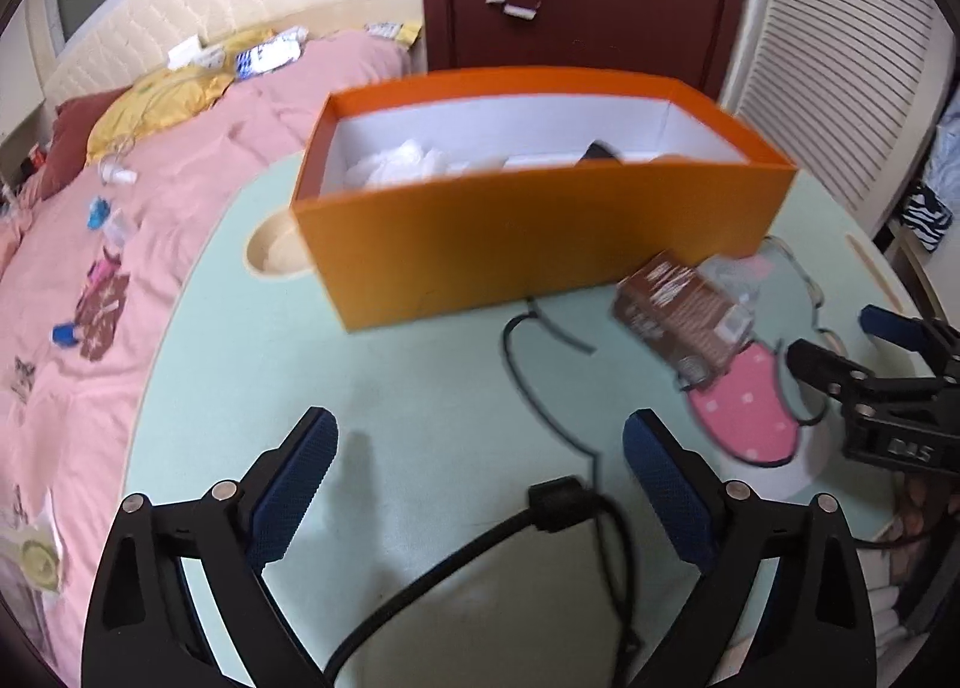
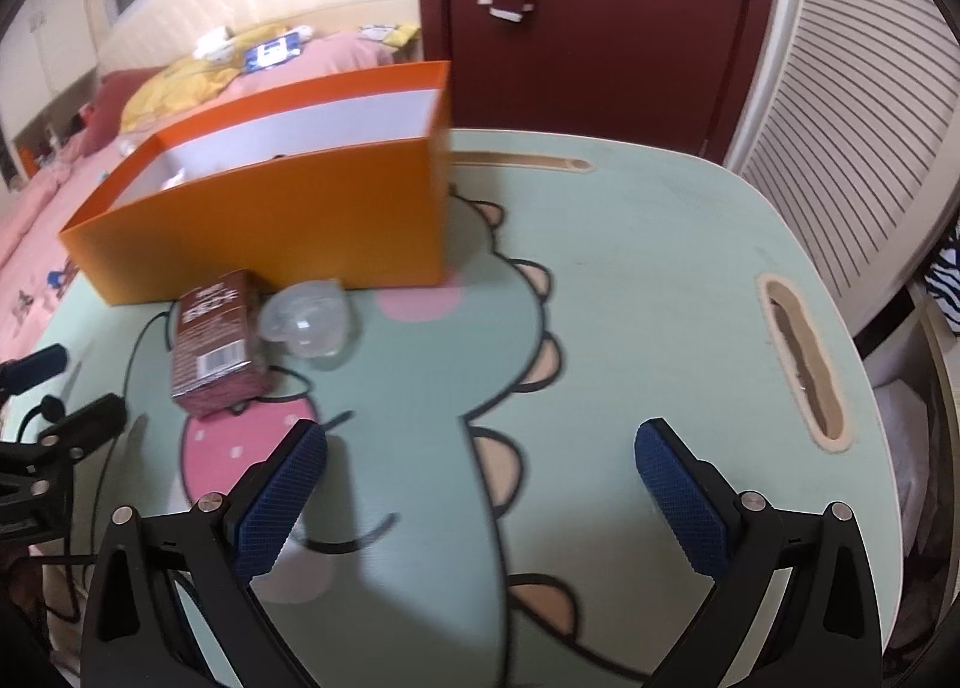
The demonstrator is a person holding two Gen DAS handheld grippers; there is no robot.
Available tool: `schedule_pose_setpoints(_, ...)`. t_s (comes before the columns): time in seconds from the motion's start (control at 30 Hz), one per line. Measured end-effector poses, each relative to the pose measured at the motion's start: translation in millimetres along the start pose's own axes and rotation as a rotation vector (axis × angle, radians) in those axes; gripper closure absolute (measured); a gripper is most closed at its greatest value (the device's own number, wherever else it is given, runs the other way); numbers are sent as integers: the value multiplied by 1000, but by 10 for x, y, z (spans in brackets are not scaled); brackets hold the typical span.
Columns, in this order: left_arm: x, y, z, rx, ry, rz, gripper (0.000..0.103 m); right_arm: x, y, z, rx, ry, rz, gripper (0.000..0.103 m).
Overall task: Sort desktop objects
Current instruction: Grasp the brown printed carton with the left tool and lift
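An orange box (image 1: pixel 540 232) with white items inside stands on the green dinosaur-print table (image 1: pixel 390 376); it also shows in the right wrist view (image 2: pixel 270 220). A brown carton (image 1: pixel 681 316) lies in front of it, with a clear plastic piece (image 2: pixel 306 322) beside it; the carton also shows in the right wrist view (image 2: pixel 213 340). My left gripper (image 1: pixel 480 484) is open and empty above the table, over a black cable (image 1: pixel 558 502). My right gripper (image 2: pixel 480 490) is open and empty, right of the carton; it also shows in the left wrist view (image 1: pixel 840 340).
A pink bed (image 1: pixel 120 244) strewn with small items lies left of the table. A dark red wardrobe (image 2: pixel 600 28) and a slatted white panel (image 2: pixel 870 118) stand behind. The table has a cup recess (image 1: pixel 273 247) and slot cutouts (image 2: pixel 804 364).
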State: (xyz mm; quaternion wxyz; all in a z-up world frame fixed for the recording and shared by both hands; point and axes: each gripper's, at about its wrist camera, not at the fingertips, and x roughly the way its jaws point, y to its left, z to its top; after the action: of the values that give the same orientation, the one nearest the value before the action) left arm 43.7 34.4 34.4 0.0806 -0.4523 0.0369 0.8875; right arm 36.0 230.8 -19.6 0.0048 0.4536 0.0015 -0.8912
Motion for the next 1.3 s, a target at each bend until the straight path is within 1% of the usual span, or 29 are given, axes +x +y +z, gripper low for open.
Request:
schedule_pose_setpoints(0.17, -63, -239, 195, 30, -13, -84, 7, 2, -110, 33, 33, 11, -20, 0)
schedule_pose_setpoints(0.23, -29, -340, 273, 46, -19, -90, 7, -10, -168, 52, 68, 14, -12, 0)
schedule_pose_setpoints(0.37, 98, -539, 413, 70, -20, -97, 7, -70, -336, 53, 182, -12, 23, 0)
schedule_pose_setpoints(0.4, 147, -599, 439, 82, -15, -96, 15, -83, -370, 52, 204, -17, 30, 0)
schedule_pose_setpoints(0.43, 183, -652, 452, 95, -6, -89, 28, -87, -388, 56, 210, -17, 33, 0)
schedule_pose_setpoints(0.5, 240, -712, 469, 114, -1, -92, 39, -90, -400, 61, 213, -17, 31, 0)
schedule_pose_setpoints(0.53, 264, -731, 476, 123, -1, -98, 40, -90, -391, 61, 209, -16, 27, 0)
schedule_pose_setpoints(0.67, 251, -657, 442, 107, 6, -109, 40, -93, -337, 61, 186, -16, 27, 0)
schedule_pose_setpoints(0.8, 285, -447, 286, 73, 67, -78, 40, -93, -307, 36, 167, -19, 26, 0)
schedule_pose_setpoints(0.9, 189, -274, 178, 45, 61, -70, 40, -71, -313, 29, 162, -23, 29, 0)
schedule_pose_setpoints(0.93, 139, -236, 162, 37, 46, -82, 40, -71, -309, 26, 162, -26, 31, 0)
schedule_pose_setpoints(1.0, 10, -174, 131, 28, -6, -93, 40, -67, -306, 19, 159, -32, 33, 0)
schedule_pose_setpoints(1.07, -27, -182, 104, 45, -21, -84, 40, -60, -276, 14, 150, -37, 34, 0)
schedule_pose_setpoints(1.23, 50, -313, 67, 119, 2, -96, 40, -67, -170, 20, 127, -52, 55, 0)
schedule_pose_setpoints(1.27, 83, -321, 68, 131, 12, -100, 42, -72, -141, 27, 119, -57, 59, 0)
schedule_pose_setpoints(1.3, 105, -323, 75, 140, 16, -113, 55, -77, -101, 40, 104, -62, 62, 0)
